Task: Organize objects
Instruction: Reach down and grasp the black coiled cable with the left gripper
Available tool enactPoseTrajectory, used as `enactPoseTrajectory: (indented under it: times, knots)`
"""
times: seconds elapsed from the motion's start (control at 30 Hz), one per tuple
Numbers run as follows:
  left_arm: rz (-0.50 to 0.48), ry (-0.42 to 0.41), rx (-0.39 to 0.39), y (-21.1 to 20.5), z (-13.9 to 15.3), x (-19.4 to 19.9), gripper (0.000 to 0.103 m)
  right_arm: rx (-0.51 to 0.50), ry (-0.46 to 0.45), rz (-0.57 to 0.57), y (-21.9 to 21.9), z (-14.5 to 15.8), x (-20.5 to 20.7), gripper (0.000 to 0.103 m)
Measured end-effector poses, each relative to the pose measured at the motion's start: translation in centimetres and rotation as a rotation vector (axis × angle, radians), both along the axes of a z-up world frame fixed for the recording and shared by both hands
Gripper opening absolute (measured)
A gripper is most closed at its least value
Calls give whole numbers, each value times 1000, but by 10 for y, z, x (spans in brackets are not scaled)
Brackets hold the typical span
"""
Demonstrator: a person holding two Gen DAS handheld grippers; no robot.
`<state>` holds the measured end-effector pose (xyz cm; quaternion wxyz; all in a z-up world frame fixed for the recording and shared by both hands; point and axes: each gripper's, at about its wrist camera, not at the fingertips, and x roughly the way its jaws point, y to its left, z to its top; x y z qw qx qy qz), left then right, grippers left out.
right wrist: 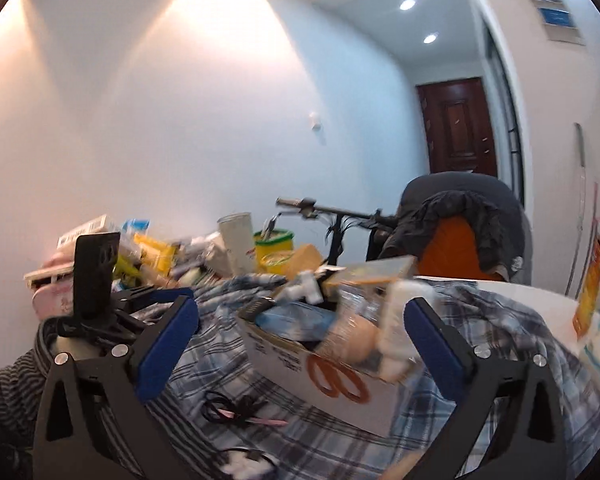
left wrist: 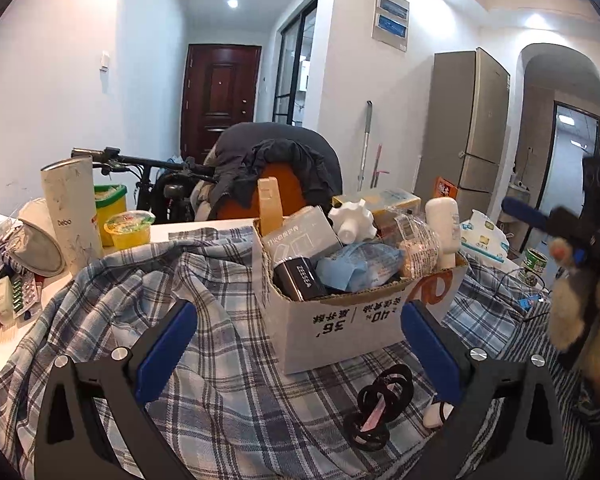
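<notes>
- A blue-and-white plaid cloth (left wrist: 228, 380) covers the counter (left wrist: 204, 226), rumpled into folds, and everything in play sits on it.
- A cardboard box (left wrist: 340, 328) stands on the cloth, already heaped with a grey carton (left wrist: 300, 232), a dark power bank (left wrist: 300, 280), a blue packet (left wrist: 360, 264) and a white bottle (left wrist: 444, 228). Little room looks left, so whatever goes in next probably needs setting on top gently, or it may slide out.
- The left gripper (left wrist: 298, 348) faces the box with its blue pads spread wide and nothing between them.
- The right gripper (right wrist: 300, 344) is likewise wide open and empty; its view is blurred, with the box just ahead of it.
- A bundle of black hair ties (left wrist: 380, 408) with a pink strip lies loose on the cloth just in front of the box, close to the left gripper. It seems the likely next pickup. Being soft and looped, it is best pinched across the thickest part of the bundle, pads pressed down to the cloth without snagging a fold.
- A small white item (left wrist: 436, 416) rests beside the ties; what it is cannot be told.
</notes>
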<state>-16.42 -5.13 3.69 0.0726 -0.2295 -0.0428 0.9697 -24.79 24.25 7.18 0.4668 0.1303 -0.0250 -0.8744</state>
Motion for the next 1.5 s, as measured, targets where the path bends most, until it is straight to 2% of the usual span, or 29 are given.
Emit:
enactPoseTrajectory:
  times: [0.07,0.1,0.2,0.3,0.43,0.67,0.9,1.07,1.17,1.3,1.5]
  knots:
    - [1,-2,-4,1,-1,0,103,-17,-89,-49,4,-9,-6,103]
    - [0,-2,-6,1,0,0,103,-29,-125,-20,2,-10,-9,103]
    - [1,2,-8,2,0,1,103,-60,-149,-6,0,-13,-12,103]
    - [0,-1,-14,3,0,1,103,5,-114,-6,-13,-15,-6,103]
    - [-1,1,-18,3,0,1,103,59,-103,50,-30,-23,2,103]
    - [-5,-5,-26,6,1,1,103,289,-18,48,-64,-43,17,103]
    - [-42,-35,-2,5,-1,-2,103,378,-33,38,-72,-55,14,103]
    - [-73,-70,21,5,-5,-5,103,323,-77,-2,-55,-49,4,103]
    - [-146,-119,21,12,-11,-8,103,308,-82,-23,-51,-46,1,103]
    - [-195,-219,-77,36,-27,-16,103,312,-99,-28,-53,-47,-2,103]
    - [-233,-255,-130,48,-34,-17,101,348,-107,-34,-58,-51,-4,103]
